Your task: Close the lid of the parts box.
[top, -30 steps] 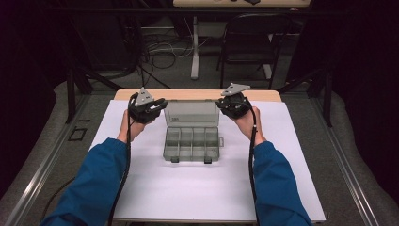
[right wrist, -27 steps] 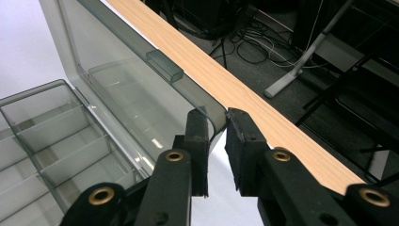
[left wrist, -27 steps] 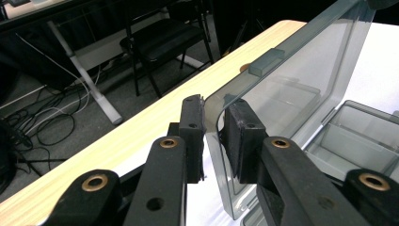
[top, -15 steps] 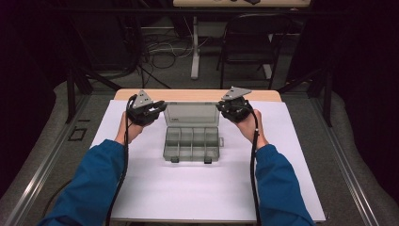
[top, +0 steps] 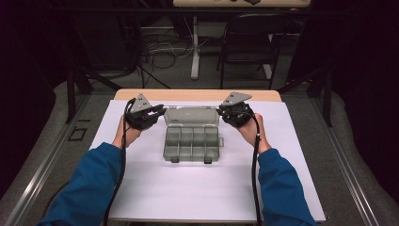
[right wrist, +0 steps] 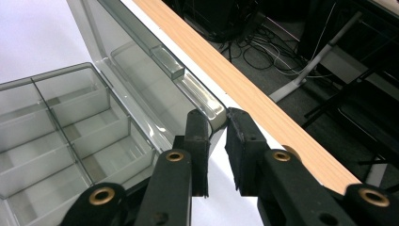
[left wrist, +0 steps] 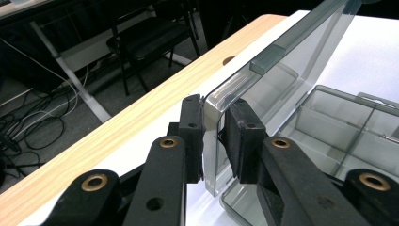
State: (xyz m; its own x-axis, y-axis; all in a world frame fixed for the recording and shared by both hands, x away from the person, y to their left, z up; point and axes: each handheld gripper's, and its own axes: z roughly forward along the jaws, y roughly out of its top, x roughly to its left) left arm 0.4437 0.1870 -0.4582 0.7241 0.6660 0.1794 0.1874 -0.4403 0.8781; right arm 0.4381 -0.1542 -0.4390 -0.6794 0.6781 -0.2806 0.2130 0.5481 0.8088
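Observation:
A clear grey compartment box [top: 192, 141] lies open on the white sheet, its lid [top: 190, 116] standing up at the far side. My left gripper [top: 160, 113] is at the lid's left top corner and my right gripper [top: 222, 113] at its right top corner. In the left gripper view the black pads [left wrist: 244, 136] clamp the lid's rim [left wrist: 282, 61], so this gripper [left wrist: 214, 122] is shut on it. In the right gripper view the gripper [right wrist: 217, 123] pinches the lid's corner [right wrist: 141, 61] at its fingertips. The empty compartments [right wrist: 61, 122] lie below the lid.
A white sheet [top: 197, 188] covers most of the wooden table, whose far edge [top: 197, 94] shows bare. Beyond the table stand a dark chair [top: 249, 42] and a desk leg [top: 194, 47], with cables on the floor. Blue sleeves come in from the bottom.

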